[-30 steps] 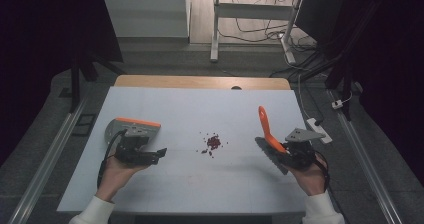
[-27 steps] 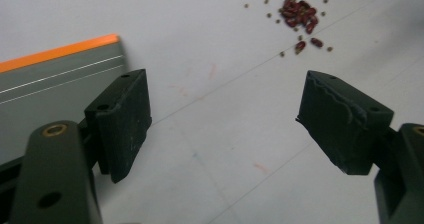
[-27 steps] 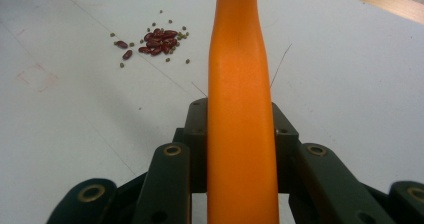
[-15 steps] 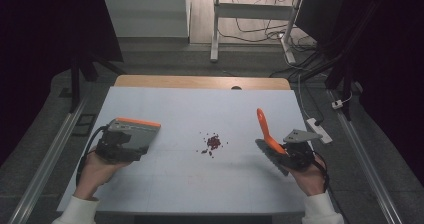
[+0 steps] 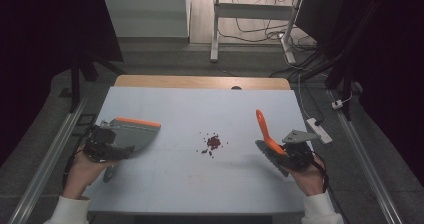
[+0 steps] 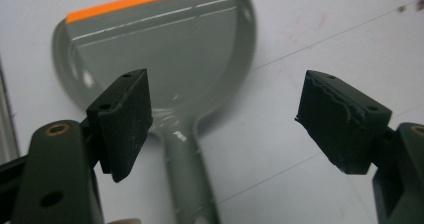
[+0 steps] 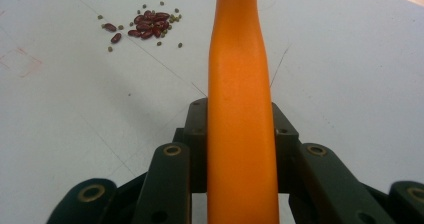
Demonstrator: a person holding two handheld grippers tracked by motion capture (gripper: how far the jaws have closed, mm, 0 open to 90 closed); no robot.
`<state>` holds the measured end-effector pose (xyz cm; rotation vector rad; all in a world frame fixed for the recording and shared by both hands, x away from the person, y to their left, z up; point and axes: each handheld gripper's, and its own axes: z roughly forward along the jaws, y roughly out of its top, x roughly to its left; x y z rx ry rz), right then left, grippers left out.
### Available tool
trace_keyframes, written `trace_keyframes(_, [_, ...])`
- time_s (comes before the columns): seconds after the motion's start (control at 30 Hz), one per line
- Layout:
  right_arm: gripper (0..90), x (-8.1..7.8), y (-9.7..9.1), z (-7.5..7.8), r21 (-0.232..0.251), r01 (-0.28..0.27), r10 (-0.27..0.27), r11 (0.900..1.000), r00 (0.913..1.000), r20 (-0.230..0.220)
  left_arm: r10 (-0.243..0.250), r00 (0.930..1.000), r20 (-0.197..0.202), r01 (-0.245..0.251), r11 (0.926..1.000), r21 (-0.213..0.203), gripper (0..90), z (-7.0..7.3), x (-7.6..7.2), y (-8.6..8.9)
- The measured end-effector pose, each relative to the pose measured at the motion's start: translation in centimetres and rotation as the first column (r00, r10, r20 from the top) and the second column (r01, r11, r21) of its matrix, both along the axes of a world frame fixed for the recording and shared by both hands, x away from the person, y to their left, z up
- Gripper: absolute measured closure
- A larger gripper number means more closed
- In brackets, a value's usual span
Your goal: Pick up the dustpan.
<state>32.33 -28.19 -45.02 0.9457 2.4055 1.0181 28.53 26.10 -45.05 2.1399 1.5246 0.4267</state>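
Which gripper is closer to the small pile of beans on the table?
Right. The right gripper, shut on the orange brush handle, is a little to the right of the beans. The left gripper is open over the dustpan, farther off at the table's left.

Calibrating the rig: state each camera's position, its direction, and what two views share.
High view: above, facing forward and down at the table; both hands, left tool.
Left gripper view: rides the open left tool, facing the dustpan.
Right gripper view: rides the right tool, along the brush handle.
Shared: beans, high and right.
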Motion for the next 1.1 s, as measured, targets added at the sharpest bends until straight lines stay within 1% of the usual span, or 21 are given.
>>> trace_keyframes(0.07, [70.1,0.0,0.1,0.0,-0.003,-0.002,0.002,1.0000,1.0000,0.001,0.019,0.9997,-0.016,-0.018,0.9998,0.012,22.3,-0.3,0.0,0.4])
trace_keyframes(0.17, [70.1,0.0,0.1,0.0,-0.005,-0.003,0.003,1.0000,1.0000,0.002,0.035,0.9985,-0.043,-0.035,0.9994,0.008,20.9,-0.7,0.0,0.9])
trace_keyframes(0.23, [70.1,-0.1,0.2,-0.1,-0.004,-0.005,0.005,1.0000,1.0000,0.004,0.046,0.9971,-0.061,-0.045,0.9989,0.016,19.5,-1.0,-0.1,1.0])
trace_keyframes(0.33, [70.0,-0.1,0.3,-0.3,-0.008,-0.009,0.009,0.9999,1.0000,0.002,0.034,0.9947,-0.097,-0.035,0.9994,-0.007,19.3,-1.4,-0.2,1.3])
trace_keyframes(0.4, [70.1,-0.1,0.3,-0.3,-0.009,-0.013,0.013,0.9999,0.9999,0.002,0.037,0.9923,-0.118,-0.039,0.9992,-0.010,19.1,-1.8,-0.2,1.4])
trace_keyframes(0.43, [70.0,-0.1,0.4,-0.3,-0.010,-0.013,0.013,0.9999,0.9999,0.002,0.045,0.9896,-0.137,-0.047,0.9989,-0.009,19.0,-2.2,0.0,1.7])
trace_keyframes(0.47, [70.0,-0.1,0.4,-0.3,-0.010,-0.013,0.013,0.9999,0.9999,0.002,0.045,0.9896,-0.137,-0.047,0.9989,-0.009,19.0,-2.2,0.0,1.7])
trace_keyframes(0.6, [70.0,-0.1,0.4,-0.4,-0.013,-0.012,0.012,0.9999,0.9999,0.002,0.069,0.9825,-0.173,-0.073,0.9971,-0.018,19.1,-3.2,0.3,2.4])
trace_keyframes(0.63, [70.0,0.0,0.4,-0.4,-0.013,-0.011,0.011,0.9998,0.9999,0.003,0.068,0.9811,-0.181,-0.073,0.9971,-0.022,19.1,-3.4,0.4,2.6])
trace_keyframes(0.77, [70.0,0.0,0.4,-0.5,-0.012,-0.009,0.009,0.9999,0.9999,0.004,0.071,0.9786,-0.193,-0.083,0.9952,-0.053,19.1,-3.9,0.6,2.9])
trace_keyframes(0.87, [70.0,0.0,0.4,-0.5,-0.015,-0.008,0.008,0.9998,1.0000,0.000,0.072,0.9764,-0.204,-0.087,0.9940,-0.066,19.1,-4.3,0.8,3.0])
trace_keyframes(0.9, [70.0,0.0,0.4,-0.6,-0.016,-0.011,0.011,0.9998,0.9999,0.001,0.071,0.9751,-0.210,-0.089,0.9934,-0.074,19.2,-4.5,0.8,3.0])
trace_keyframes(1.0, [70.0,0.0,0.5,-0.6,-0.019,-0.013,0.013,0.9997,0.9999,-0.001,0.065,0.9747,-0.214,-0.089,0.9906,-0.104,19.7,-4.9,1.0,3.2])
trace_keyframes(1.07, [70.0,0.0,0.6,-0.7,-0.022,-0.013,0.013,0.9997,0.9999,0.000,0.076,0.9734,-0.216,-0.100,0.9896,-0.104,21.1,-5.1,1.0,3.3])
trace_keyframes(1.1, [70.0,0.0,0.6,-0.7,-0.024,-0.014,0.014,0.9996,0.9999,0.001,0.072,0.9728,-0.220,-0.097,0.9897,-0.105,21.7,-5.2,1.0,3.3])
